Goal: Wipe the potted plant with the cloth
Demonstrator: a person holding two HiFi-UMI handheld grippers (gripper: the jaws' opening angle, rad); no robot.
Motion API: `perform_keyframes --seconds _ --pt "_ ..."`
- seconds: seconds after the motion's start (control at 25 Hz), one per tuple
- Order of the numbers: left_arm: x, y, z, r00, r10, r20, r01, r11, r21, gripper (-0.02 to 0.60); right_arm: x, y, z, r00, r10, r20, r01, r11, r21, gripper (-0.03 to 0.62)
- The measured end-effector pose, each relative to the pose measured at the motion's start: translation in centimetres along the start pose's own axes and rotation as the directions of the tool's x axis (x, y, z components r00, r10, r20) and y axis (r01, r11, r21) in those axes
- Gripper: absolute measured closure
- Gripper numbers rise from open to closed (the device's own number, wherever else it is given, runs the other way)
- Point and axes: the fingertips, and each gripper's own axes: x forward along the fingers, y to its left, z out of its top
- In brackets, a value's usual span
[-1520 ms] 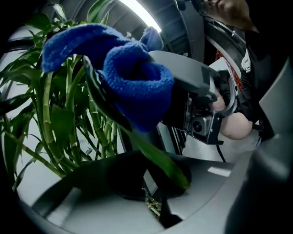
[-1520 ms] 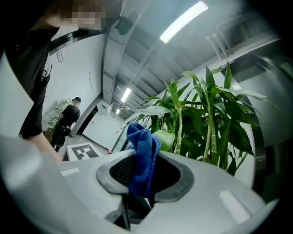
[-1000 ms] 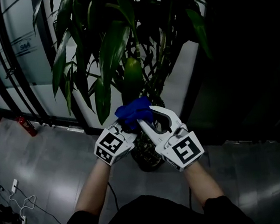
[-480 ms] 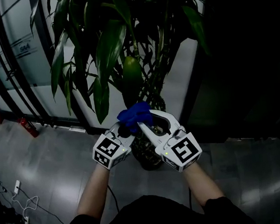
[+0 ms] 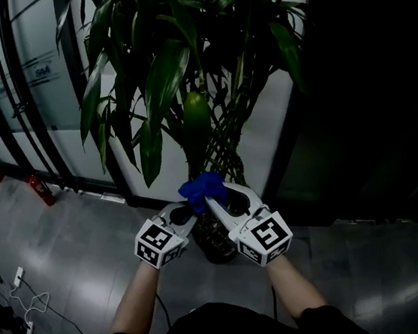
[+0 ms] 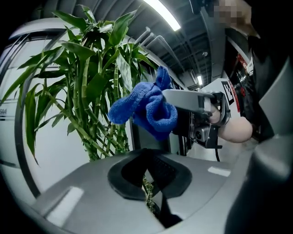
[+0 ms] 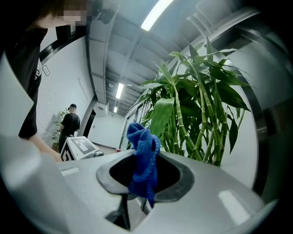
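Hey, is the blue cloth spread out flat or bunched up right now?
Bunched up. The blue cloth hangs as a crumpled wad from the right claw, whose jaws are shut on it; no part is spread flat.

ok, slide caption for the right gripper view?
Right claw shut on the blue cloth, potted plant just beyond it.

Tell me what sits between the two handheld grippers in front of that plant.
A blue cloth, pinched by the right gripper, bunches up between it and the left gripper. The head view shows this best, with the potted plant just beyond.
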Motion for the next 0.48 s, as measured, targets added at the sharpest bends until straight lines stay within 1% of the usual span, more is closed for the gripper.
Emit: perform_keyframes --seconds 0.2,0.32,0.48 --pt "-1.5 -0.7 -1.0 0.998 0.063 -0.016 -0.064 0.998 -0.029 0.575 -1.1 1.3 -1.5 0.999 0.032 -0.026 -0.031 0.999 0.032 0.49" --pt "-2.6 -1.5 -0.5 0.996 0.088 -0.001 -0.088 0.995 -0.048 0.575 -1.9 1.7 -1.1 0.999 0.046 -0.017 -0.046 0.998 0.039 0.49" --pt "-4.5 -2.7 -0.3 0.989 0.149 0.01 -0.148 0.985 -0.084 0.575 -3.2 2.6 -0.8 0.998 0.067 0.0 -0.067 0.996 0.061 0.49"
